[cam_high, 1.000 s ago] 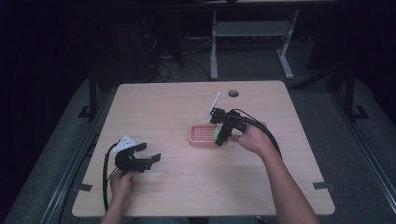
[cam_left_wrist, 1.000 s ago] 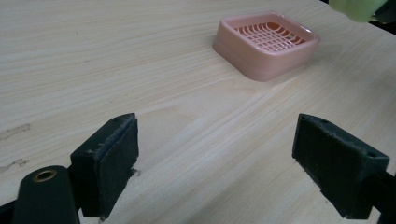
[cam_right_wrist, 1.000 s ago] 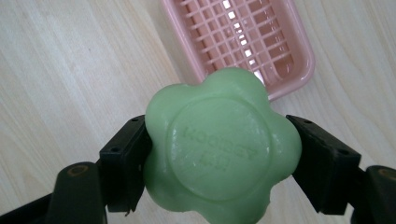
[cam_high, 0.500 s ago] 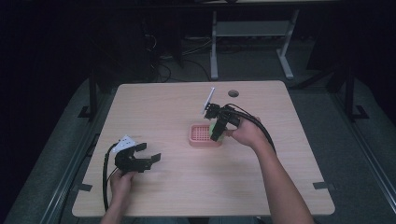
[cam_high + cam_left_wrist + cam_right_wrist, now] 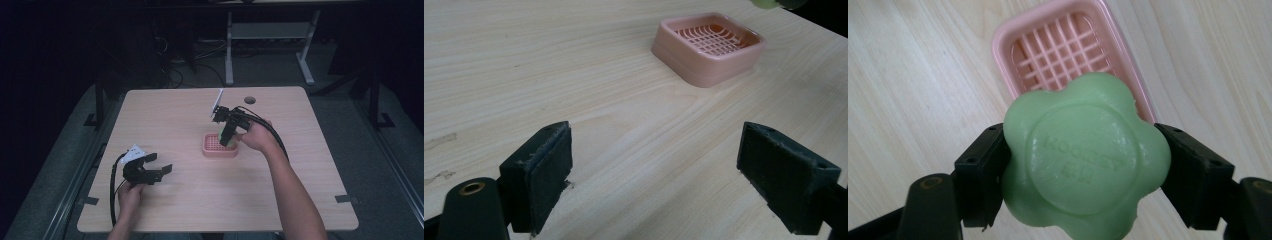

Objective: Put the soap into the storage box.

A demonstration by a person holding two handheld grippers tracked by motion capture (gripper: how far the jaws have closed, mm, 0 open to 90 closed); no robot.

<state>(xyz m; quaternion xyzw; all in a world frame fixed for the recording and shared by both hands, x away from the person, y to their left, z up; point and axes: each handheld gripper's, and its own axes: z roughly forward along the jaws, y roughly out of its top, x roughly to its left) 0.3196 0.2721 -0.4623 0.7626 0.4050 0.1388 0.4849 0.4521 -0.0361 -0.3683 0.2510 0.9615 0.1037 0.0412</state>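
Observation:
A green flower-shaped soap bar (image 5: 1083, 155) sits clamped between the jaws of my right gripper (image 5: 1080, 170), held just above a pink soap dish (image 5: 1068, 47) with a grid floor. From above, the right gripper (image 5: 226, 137) hovers over the dish (image 5: 214, 148) near the table's middle, a sliver of the green soap (image 5: 224, 141) showing between the jaws. My left gripper (image 5: 161, 171) rests open near the front left of the table, holding nothing. In the left gripper view its fingers (image 5: 541, 170) stand wide apart, with the dish (image 5: 709, 45) farther off.
The light wooden table (image 5: 175, 120) has a round cable hole (image 5: 250, 100) at its far edge. A black cable (image 5: 272, 132) trails from the right gripper along the forearm. Dark floor and a white desk frame (image 5: 265, 35) lie beyond the table.
My right gripper has moved left with the soap, from beside the dish's right edge to above it. The left gripper has stayed still.

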